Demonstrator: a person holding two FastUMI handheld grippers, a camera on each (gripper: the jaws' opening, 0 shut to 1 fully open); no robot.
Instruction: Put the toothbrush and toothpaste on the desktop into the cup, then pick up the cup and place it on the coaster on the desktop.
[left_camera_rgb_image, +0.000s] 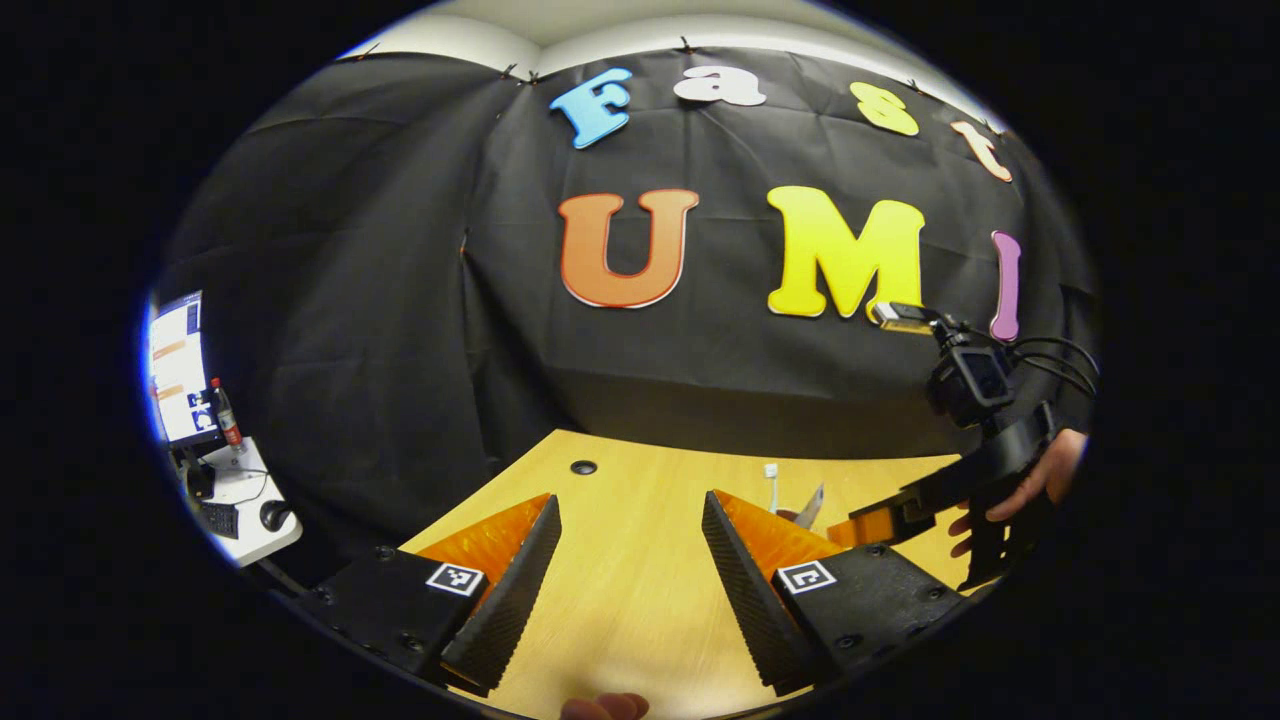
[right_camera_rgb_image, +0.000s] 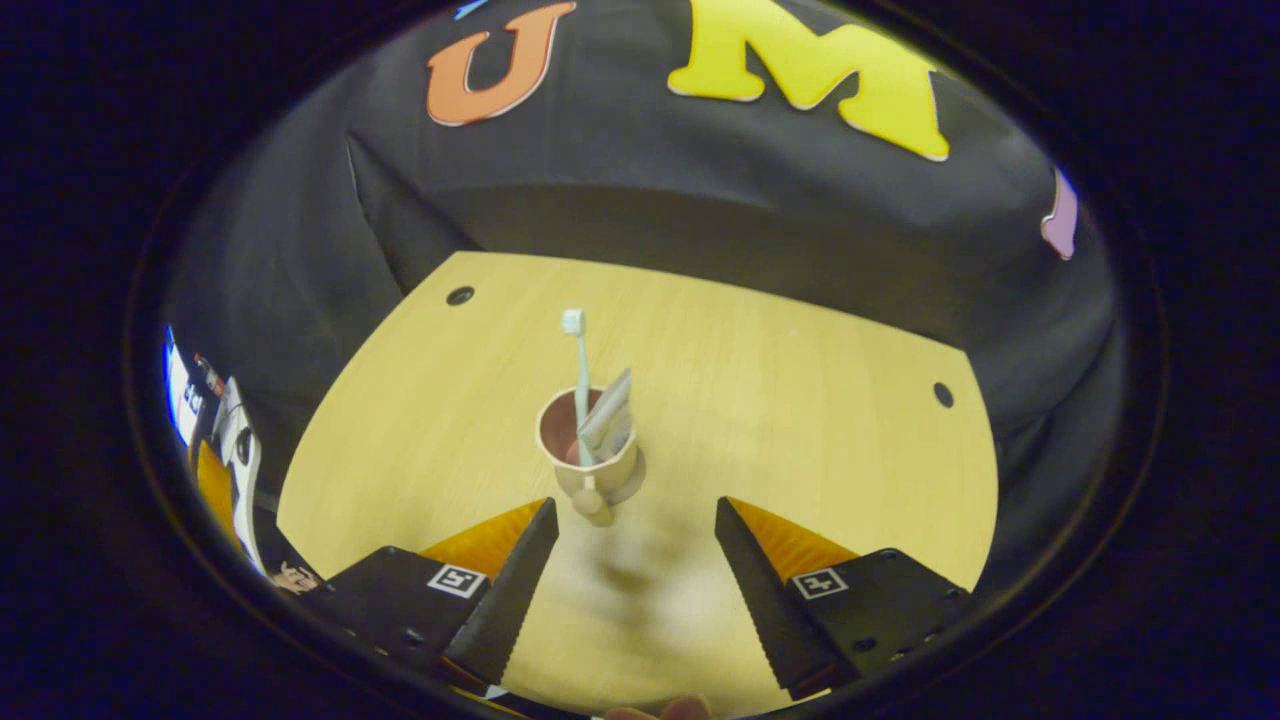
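- Right gripper (right_camera_rgb_image: 633, 540): jaws stand wide apart, holding nothing, above the desktop (right_camera_rgb_image: 800, 400).
- Cup (right_camera_rgb_image: 588, 452): it stands upright directly ahead of the right gripper, just beyond its fingertips and centred on the gap between them. A small handle faces the gripper on the near side.
- Toothbrush (right_camera_rgb_image: 579, 385): it stands in the cup, long axis near vertical, head up and leaning slightly far.
- Toothpaste (right_camera_rgb_image: 607, 412): it also stands in the cup, leaning to the right of the brush.
- Judgement: loading appears complete; the cup still has to go to the coaster. Whether the coaster lies under the cup cannot be told.
- Left gripper (left_camera_rgb_image: 630, 560): jaws open and empty, over bare desktop, with the right gripper to its right. The right is nearer the cup.
- Writing: square coded markers on both grippers; no legible brand on cup or tube.
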